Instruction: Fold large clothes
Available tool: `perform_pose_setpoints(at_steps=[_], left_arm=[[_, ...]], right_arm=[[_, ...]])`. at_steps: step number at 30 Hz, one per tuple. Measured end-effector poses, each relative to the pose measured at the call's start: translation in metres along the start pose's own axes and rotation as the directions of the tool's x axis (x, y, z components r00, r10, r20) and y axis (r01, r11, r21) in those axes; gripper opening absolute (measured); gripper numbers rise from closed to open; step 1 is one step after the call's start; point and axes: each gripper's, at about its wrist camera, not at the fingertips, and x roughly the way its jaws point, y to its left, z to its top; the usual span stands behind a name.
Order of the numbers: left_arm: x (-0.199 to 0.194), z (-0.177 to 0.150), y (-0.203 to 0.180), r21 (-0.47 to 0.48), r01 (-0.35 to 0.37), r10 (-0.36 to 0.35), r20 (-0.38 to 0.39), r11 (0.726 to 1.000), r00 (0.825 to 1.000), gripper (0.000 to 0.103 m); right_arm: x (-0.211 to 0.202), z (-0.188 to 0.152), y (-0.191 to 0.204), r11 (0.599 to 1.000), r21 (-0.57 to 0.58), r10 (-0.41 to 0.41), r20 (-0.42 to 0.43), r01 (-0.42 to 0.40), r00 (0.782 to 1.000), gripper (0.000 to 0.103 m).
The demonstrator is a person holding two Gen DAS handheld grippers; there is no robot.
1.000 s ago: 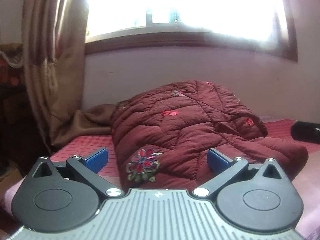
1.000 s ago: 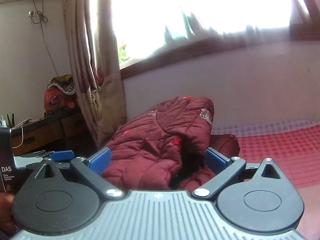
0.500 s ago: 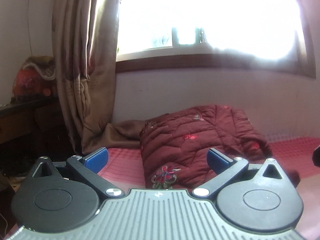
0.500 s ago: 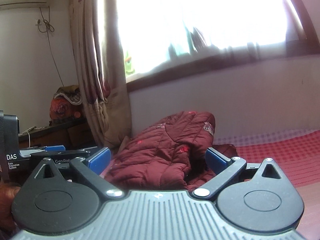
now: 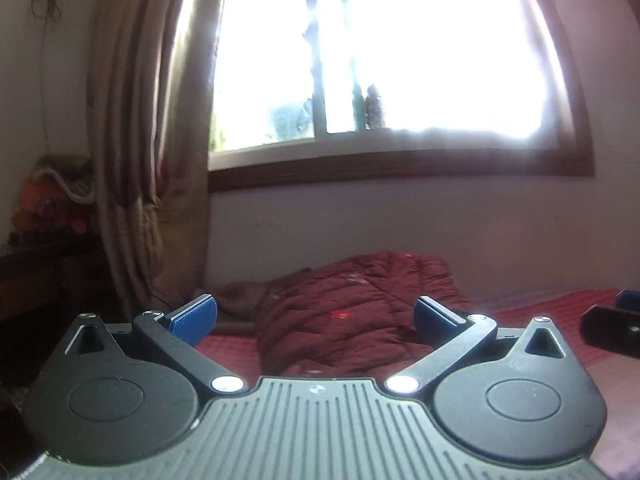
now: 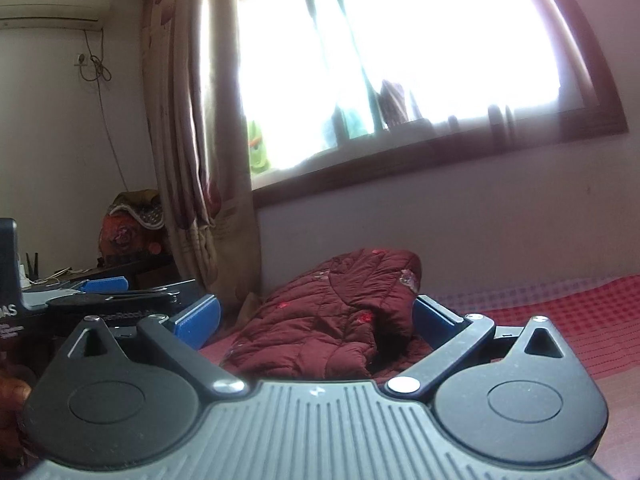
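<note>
A dark red quilted jacket (image 5: 352, 312) with embroidered flowers lies folded in a heap on the red bed, against the wall under the window. It also shows in the right wrist view (image 6: 336, 324). My left gripper (image 5: 314, 316) is open and empty, held back from the jacket. My right gripper (image 6: 316, 318) is open and empty, also well short of the jacket. The left gripper's body shows at the left edge of the right wrist view (image 6: 108, 300); the right gripper shows at the right edge of the left wrist view (image 5: 612, 328).
The bed has a red checked cover (image 6: 580, 320). A brown curtain (image 5: 152, 160) hangs at the left of a bright window (image 5: 380, 60). A dark desk with bundles (image 6: 132, 220) stands at the far left. A brown cloth (image 5: 240, 292) lies beside the jacket.
Both grippers have drawn back and tilted up from the jacket, which now looks smaller and farther away. More window and wall show. Both stay open and empty.
</note>
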Motion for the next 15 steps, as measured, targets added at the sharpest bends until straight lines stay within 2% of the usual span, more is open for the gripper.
perform_pose_setpoints(at_steps=[2, 9, 15], left_arm=[[0.001, 0.0, -0.001, -0.015, 0.023, -0.023, -0.013, 1.0, 1.0, 0.103], [-0.002, -0.004, -0.005, -0.012, 0.036, -0.037, -0.022, 0.999, 0.999, 0.103], [-0.002, -0.009, -0.006, -0.012, 0.042, -0.043, -0.039, 0.999, 0.998, 0.103]], right_arm=[[-0.001, -0.001, -0.002, 1.0, 0.008, -0.004, -0.004, 0.004, 1.0, 0.103], [0.0, -0.008, -0.002, 0.999, 0.001, -0.042, -0.014, 0.042, 0.999, 0.103], [0.003, -0.014, 0.002, 0.999, -0.016, -0.04, -0.032, 0.039, 0.999, 0.103]])
